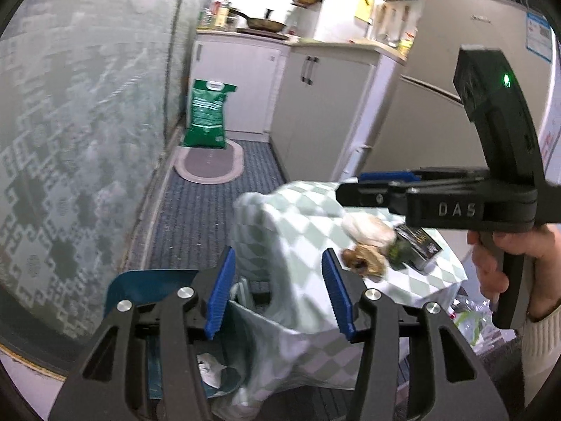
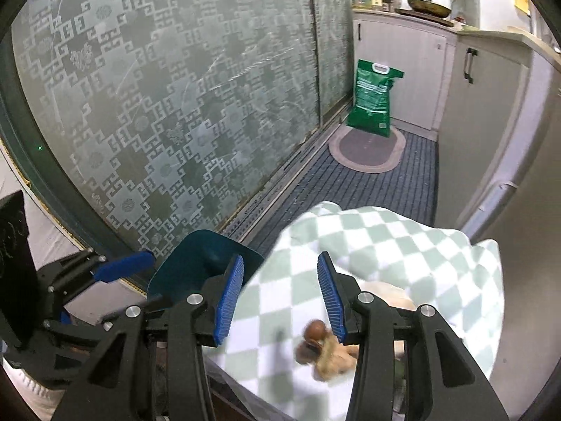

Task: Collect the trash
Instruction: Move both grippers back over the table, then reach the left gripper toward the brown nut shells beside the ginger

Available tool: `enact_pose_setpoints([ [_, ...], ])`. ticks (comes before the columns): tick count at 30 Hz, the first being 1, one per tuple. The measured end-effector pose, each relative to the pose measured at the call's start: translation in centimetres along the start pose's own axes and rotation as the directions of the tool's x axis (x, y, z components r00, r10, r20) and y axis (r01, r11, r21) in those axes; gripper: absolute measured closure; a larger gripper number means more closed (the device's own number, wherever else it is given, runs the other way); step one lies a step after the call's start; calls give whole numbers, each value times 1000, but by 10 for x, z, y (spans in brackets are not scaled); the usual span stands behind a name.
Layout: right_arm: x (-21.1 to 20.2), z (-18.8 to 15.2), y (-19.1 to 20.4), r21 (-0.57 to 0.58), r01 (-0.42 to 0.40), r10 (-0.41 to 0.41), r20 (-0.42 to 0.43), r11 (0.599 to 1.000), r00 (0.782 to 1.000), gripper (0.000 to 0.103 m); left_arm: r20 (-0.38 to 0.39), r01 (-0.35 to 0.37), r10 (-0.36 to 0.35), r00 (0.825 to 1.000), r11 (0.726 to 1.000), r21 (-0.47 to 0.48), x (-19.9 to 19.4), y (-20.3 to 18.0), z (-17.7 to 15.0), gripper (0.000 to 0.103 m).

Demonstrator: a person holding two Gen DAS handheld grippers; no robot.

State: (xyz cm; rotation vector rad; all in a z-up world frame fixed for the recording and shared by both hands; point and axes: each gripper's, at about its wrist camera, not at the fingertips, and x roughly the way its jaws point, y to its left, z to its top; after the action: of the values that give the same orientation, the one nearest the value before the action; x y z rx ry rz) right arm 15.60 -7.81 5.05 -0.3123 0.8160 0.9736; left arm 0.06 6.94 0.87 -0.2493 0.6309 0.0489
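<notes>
A small table under a green-and-white checked cloth (image 1: 301, 231) holds trash: a brown crumpled scrap (image 1: 364, 261), a pale crumpled wrapper (image 1: 368, 228) and a dark printed packet (image 1: 417, 242). The brown scrap also shows in the right wrist view (image 2: 324, 345). A teal bin (image 1: 147, 287) stands beside the table with white paper (image 1: 210, 368) inside. My left gripper (image 1: 277, 294) is open and empty, above the bin and the table's edge. My right gripper (image 2: 280, 294) is open and empty over the cloth, just above the brown scrap; it shows in the left view (image 1: 378, 184).
A patterned frosted glass door (image 2: 168, 105) runs along the left. A green sack (image 1: 207, 114) and an oval mat (image 1: 210, 165) lie at the far end of the ribbed floor. Cabinets (image 1: 315, 112) and a fridge (image 1: 434, 98) stand on the right.
</notes>
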Motion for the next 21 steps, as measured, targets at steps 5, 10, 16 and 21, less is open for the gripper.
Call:
enact_pose_setpoints([
  [5, -17, -12, -19, 27, 15, -15, 9, 1000, 1000, 59, -52, 45, -42, 998, 998, 47, 22, -27, -7, 61],
  [10, -29, -25, -36, 47, 21, -21, 7, 999, 1000, 63, -112, 68, -59, 992, 994, 83, 47, -49, -17, 64],
  [16, -39, -40, -54, 72, 33, -33, 0, 997, 999, 63, -148, 80, -65, 987, 992, 99, 67, -63, -24, 64],
  [21, -42, -51, -65, 82, 40, -39, -15, 996, 999, 67, -151, 48, -30, 988, 991, 121, 80, -70, -26, 66],
])
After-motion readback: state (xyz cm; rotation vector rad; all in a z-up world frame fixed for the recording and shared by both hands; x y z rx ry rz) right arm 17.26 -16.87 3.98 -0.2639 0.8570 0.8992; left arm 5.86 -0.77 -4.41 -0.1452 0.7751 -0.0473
